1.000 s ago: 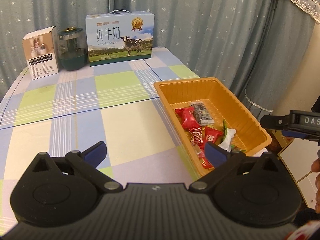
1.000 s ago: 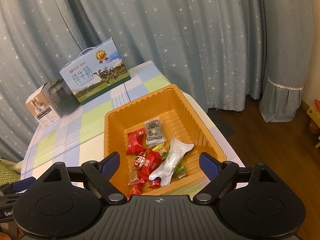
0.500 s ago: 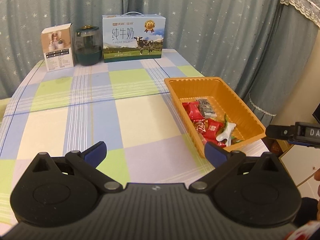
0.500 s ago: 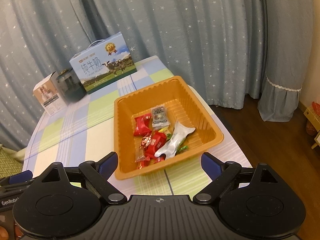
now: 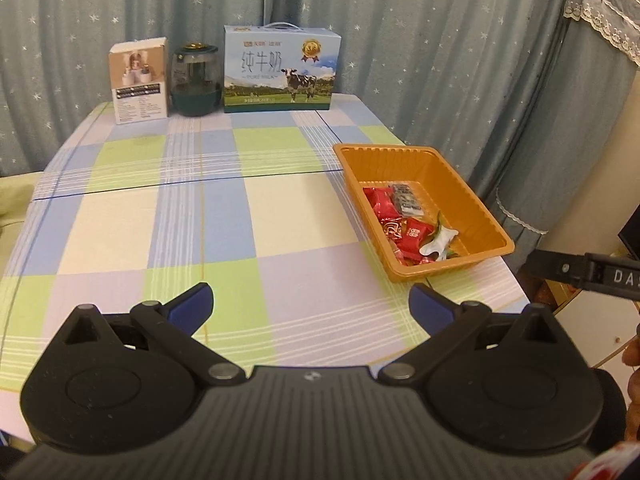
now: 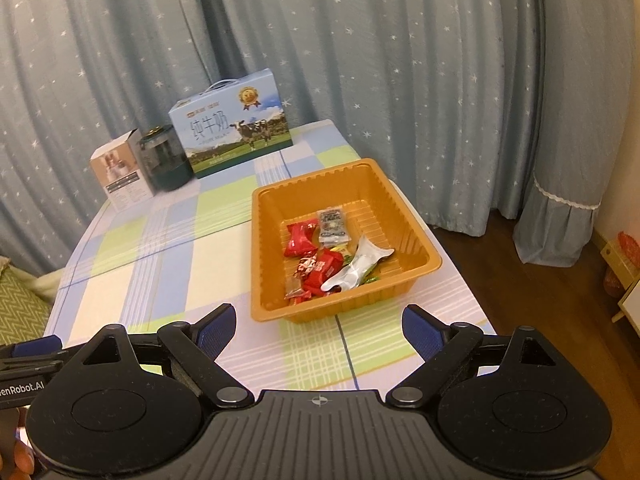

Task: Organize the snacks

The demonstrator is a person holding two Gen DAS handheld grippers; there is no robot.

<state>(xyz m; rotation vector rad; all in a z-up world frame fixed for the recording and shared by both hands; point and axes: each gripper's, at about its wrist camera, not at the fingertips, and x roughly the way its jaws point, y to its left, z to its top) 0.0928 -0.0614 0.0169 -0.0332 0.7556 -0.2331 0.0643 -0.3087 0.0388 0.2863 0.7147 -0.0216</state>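
Both grippers stand with jaws spread wide and nothing between the blue pads. Left gripper [image 5: 310, 306] hangs over the near edge of the checked tablecloth [image 5: 160, 216], well back from the orange tray [image 5: 468, 196]. Right gripper [image 6: 320, 326] sits just short of the tray's near rim, its line of sight running straight into the tray [image 6: 412, 224].

Tray position: right side of the table, close to the right edge. Contents, all loose snacks gathered toward the near half: several red wrapped candies [image 6: 300, 238], a grey printed sachet [image 6: 332, 226] lying flat beside them toward the far side, and a white crumpled wrapper [image 6: 356, 266] lying over the red pieces, with small green bits under it.

Along the far edge, in a row before the star-print curtain [image 5: 420, 40]: a small white carton [image 5: 138, 80], a dark green jar [image 5: 195, 80] touching or just beside it, and a blue milk box [image 5: 280, 70] with a cow picture.
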